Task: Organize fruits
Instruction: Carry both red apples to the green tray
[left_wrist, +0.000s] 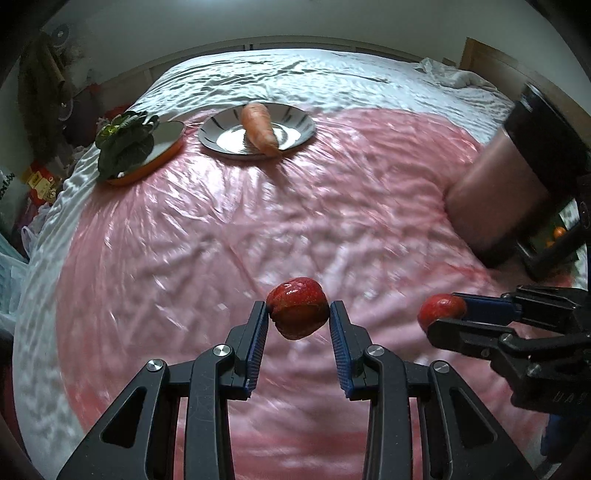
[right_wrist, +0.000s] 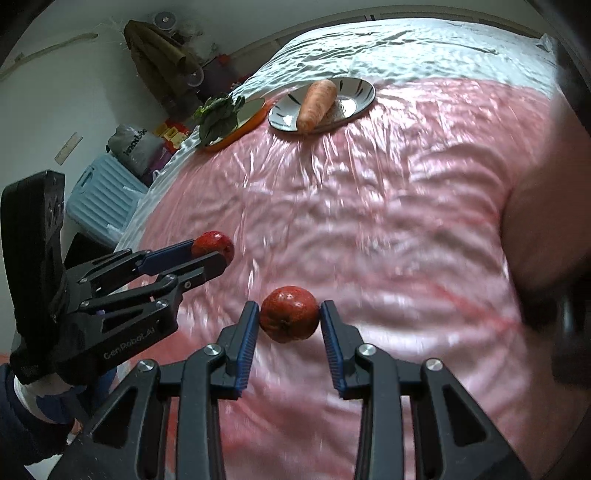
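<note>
My left gripper (left_wrist: 297, 308) is shut on a red apple (left_wrist: 295, 295) and holds it above the pink sheet (left_wrist: 221, 229). My right gripper (right_wrist: 289, 310) is shut on a second red apple (right_wrist: 290, 321), also off the sheet. Each view shows the other gripper alongside: the right one (left_wrist: 443, 312) with its apple (left_wrist: 439, 306), the left one (right_wrist: 210, 251) with its apple (right_wrist: 214, 242). At the far side a carrot (left_wrist: 258, 127) lies on a striped white plate (left_wrist: 295, 122). A leafy green (left_wrist: 123, 146) rests on an orange-rimmed dish (left_wrist: 166, 147).
The pink plastic sheet covers a bed with a white cover (left_wrist: 295, 74). A blurred brownish shape (left_wrist: 495, 192) stands close on the right. Beside the bed are a pale blue suitcase (right_wrist: 99, 199) and bags (right_wrist: 135, 147).
</note>
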